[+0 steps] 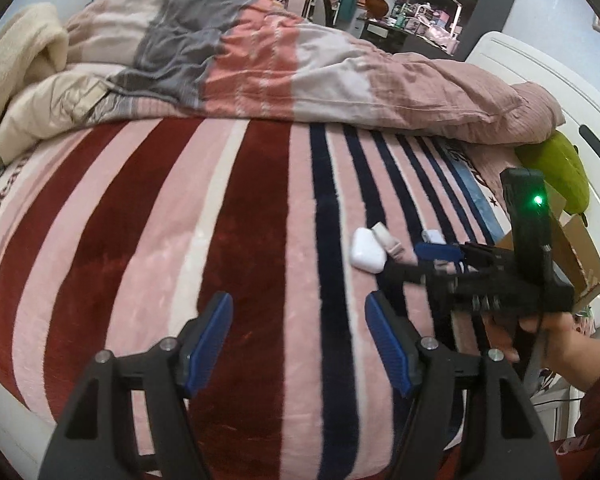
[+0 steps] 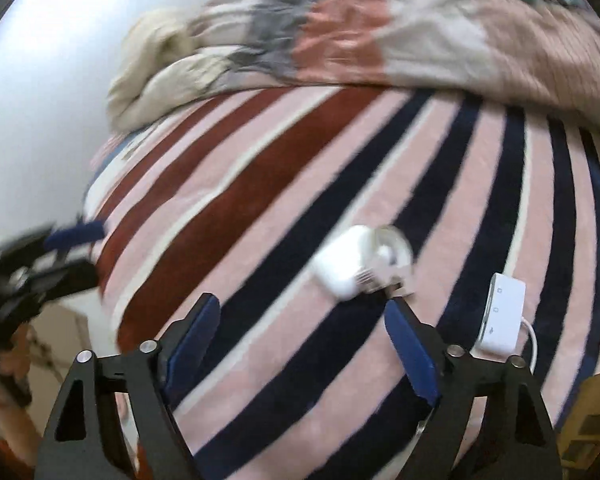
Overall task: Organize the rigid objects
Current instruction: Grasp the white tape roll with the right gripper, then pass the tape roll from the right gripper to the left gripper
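A white earbud case (image 2: 340, 270) lies on the striped blanket (image 2: 300, 168), with a small clear clip-like piece (image 2: 394, 250) touching it. A white adapter hub (image 2: 500, 312) with a cable lies to the right of them. My right gripper (image 2: 302, 304) hovers just in front of the case, open, with only blanket between its blue pads. In the left wrist view the case (image 1: 367, 255) is right of centre, and the right gripper's blue fingers (image 1: 438, 251) reach in beside it. My left gripper (image 1: 298, 304) is open and empty over the red stripes, left of the case.
A cardboard box (image 1: 580, 256) stands at the bed's right edge, beside a green plush (image 1: 560, 168). A rumpled pink and grey duvet (image 1: 300, 60) covers the far half of the bed. A white headboard (image 1: 540, 72) and cluttered shelves (image 1: 440, 0) lie behind.
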{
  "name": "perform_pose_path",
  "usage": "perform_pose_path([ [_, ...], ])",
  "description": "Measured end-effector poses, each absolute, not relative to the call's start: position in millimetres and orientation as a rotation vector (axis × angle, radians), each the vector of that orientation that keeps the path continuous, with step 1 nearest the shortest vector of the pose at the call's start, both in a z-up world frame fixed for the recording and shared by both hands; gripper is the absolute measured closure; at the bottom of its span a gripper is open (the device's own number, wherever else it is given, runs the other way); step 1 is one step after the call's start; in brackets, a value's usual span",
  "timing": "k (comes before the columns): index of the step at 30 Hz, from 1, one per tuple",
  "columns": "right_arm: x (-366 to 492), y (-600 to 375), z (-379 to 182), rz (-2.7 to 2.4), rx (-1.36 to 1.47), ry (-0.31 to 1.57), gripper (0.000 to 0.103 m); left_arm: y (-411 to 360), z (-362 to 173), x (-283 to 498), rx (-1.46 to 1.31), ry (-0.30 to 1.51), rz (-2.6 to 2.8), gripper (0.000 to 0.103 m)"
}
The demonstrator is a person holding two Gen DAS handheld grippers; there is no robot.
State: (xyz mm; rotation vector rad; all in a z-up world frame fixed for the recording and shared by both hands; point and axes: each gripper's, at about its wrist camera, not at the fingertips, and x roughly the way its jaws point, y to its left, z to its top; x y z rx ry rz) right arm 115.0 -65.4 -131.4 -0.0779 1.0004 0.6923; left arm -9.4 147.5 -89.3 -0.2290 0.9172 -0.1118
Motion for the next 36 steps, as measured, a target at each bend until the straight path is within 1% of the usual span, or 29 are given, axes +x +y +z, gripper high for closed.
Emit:
perform_pose_path([
  [4, 139, -78, -143, 0.629, -0.017, 0.982, 0.029, 154, -100, -8, -0.249, 0.933, -0.106, 0.038],
  [6, 148, -82, -151, 0.633, 0.011, 1.008, 0.036, 156, -103, -6, -0.253, 0.939, -0.103, 0.038],
  [8, 154, -84, -158, 0.649, 0.030, 1.032, 0.056, 156, -104, -5, -0.257, 0.945, -0.098, 0.038],
  [10, 154, -88, -156, 0.669, 0.045, 1.021, 0.066, 156, -104, -5, -0.264, 0.948, -0.098, 0.038],
  [16, 126, -81, -133, 0.724, -0.082, 0.940, 0.066, 146, -93, -5, -0.278, 0.937, -0.124, 0.038],
  [22, 70, -70, -84, 0.839, -0.253, 0.799, 0.066, 112, -59, -5, -0.291, 0.889, -0.234, 0.038],
  [28, 18, -86, -33, 0.870, -0.388, 0.642, 0.066, 60, -19, -1, -0.309, 0.831, -0.406, 0.039],
  [30, 7, -98, -20, 0.859, -0.410, 0.602, 0.066, 39, -8, 3, -0.300, 0.819, -0.454, 0.050],
  [32, 1, -114, -9, 0.837, -0.425, 0.572, 0.066, 19, 0, 9, -0.283, 0.823, -0.501, 0.068],
  [34, -3, -130, -2, 0.813, -0.432, 0.549, 0.066, -5, 7, 15, -0.242, 0.824, -0.543, 0.076],
  [36, -2, -149, 3, 0.771, -0.440, 0.536, 0.066, -29, 13, 23, -0.211, 0.818, -0.573, 0.077],
])
